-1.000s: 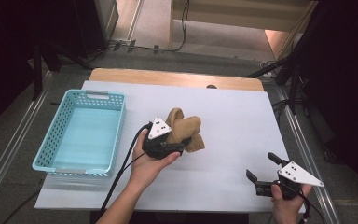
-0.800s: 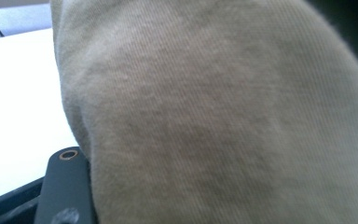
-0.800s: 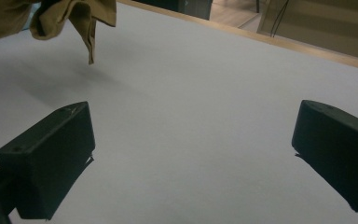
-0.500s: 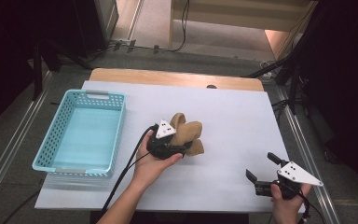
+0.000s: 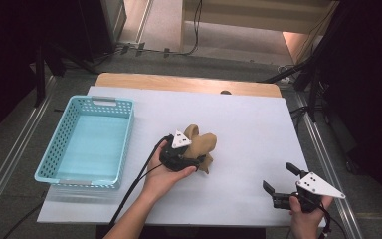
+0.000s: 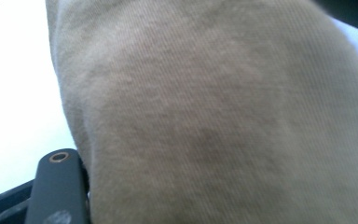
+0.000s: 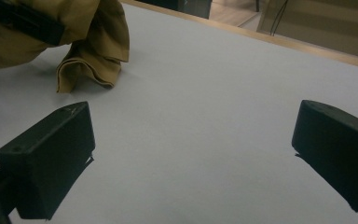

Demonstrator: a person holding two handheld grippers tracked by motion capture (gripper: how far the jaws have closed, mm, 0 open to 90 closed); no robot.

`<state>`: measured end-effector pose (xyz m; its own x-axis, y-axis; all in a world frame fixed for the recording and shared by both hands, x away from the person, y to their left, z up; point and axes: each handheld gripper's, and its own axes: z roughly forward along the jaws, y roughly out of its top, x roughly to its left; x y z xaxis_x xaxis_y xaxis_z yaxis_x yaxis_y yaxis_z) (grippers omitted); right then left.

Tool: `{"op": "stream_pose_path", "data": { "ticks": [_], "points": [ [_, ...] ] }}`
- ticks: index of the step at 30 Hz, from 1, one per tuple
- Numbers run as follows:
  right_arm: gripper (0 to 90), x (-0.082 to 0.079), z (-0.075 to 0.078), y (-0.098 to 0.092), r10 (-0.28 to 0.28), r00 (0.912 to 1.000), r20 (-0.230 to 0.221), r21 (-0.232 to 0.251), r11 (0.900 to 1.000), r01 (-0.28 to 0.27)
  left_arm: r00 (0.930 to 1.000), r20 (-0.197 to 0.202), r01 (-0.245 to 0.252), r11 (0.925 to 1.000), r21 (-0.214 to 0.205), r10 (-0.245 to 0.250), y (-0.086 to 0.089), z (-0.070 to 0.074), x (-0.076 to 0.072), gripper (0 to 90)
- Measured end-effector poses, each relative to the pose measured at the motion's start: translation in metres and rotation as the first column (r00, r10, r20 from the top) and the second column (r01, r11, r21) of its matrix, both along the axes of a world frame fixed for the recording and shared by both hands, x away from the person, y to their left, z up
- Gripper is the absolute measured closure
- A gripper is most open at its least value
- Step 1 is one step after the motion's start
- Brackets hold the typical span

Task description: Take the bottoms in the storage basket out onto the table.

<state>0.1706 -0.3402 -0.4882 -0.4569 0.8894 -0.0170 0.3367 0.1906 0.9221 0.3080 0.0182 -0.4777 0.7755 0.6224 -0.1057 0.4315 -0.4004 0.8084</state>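
A crumpled tan cloth [image 5: 206,143] lies in the middle of the white table sheet [image 5: 248,119]. My left gripper [image 5: 200,160] reaches into it from the left, resting low on the sheet. In the left gripper view the cloth [image 6: 214,116] bulges between the jaws. One finger [image 6: 58,186] stands off to the left against the fabric and the other is hidden. These jaws have just been opening, with the cloth still between them. My right gripper [image 5: 277,177] hovers open at the front right, nothing between its fingers [image 7: 51,158]. It looks toward the cloth [image 7: 93,42].
A light blue plastic basket [image 5: 102,102] stands on the left of the sheet with nothing showing in it. A wooden strip [image 5: 189,83] runs along the table's far edge. Metal rails [image 5: 328,164] border the sides. Bare sheet stretches between the cloth and the right gripper.
My left gripper has sunk with the cloth and shifted slightly right, so the cloth now rests flatter on the sheet. The right gripper has stayed where it was.
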Motion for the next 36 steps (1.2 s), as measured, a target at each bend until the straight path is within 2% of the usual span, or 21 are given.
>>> {"op": "stream_pose_path", "data": {
  "ticks": [4, 9, 12, 14, 20, 29, 36],
  "points": [
    [0.0, 0.000, 0.000, 0.000, 0.000, 1.0000, 0.003, 0.000, 1.0000, 0.000, 1.0000, -0.001, 0.004, 1.0000, -0.003, -0.004, 0.000, 0.001, 0.000, 21.8],
    [0.0, 0.001, -0.001, -0.001, -0.002, 1.0000, -0.004, -0.002, 1.0000, 0.002, 1.0000, -0.001, 0.001, 0.9999, 0.017, -0.001, 0.001, 0.001, -0.001, 10.6],
    [0.0, 0.002, -0.002, 0.000, -0.005, 1.0000, -0.005, -0.002, 1.0000, 0.005, 1.0000, -0.006, 0.001, 0.9998, 0.019, -0.001, 0.001, 0.002, 0.000, 7.3],
    [0.0, 0.002, -0.002, 0.000, -0.005, 1.0000, -0.006, -0.002, 1.0000, 0.005, 0.9999, -0.012, -0.001, 0.9997, 0.026, 0.001, 0.002, 0.002, 0.000, 0.1],
    [0.0, 0.002, -0.002, 0.000, -0.009, 0.9999, -0.010, -0.002, 1.0000, 0.009, 1.0000, -0.003, 0.003, 1.0000, 0.003, -0.003, 0.005, 0.010, -0.002, 0.0],
    [0.0, 0.002, -0.002, 0.000, -0.008, 0.9999, -0.008, -0.003, 1.0000, 0.008, 0.9988, 0.050, -0.002, 0.9996, -0.026, 0.004, 0.011, 0.028, -0.006, 0.0],
    [0.0, 0.002, -0.002, 0.000, -0.009, 0.9999, -0.005, -0.002, 1.0000, 0.009, 0.9972, 0.073, -0.011, 0.9986, -0.051, 0.014, 0.015, 0.035, -0.009, 0.0]
  ]
}}
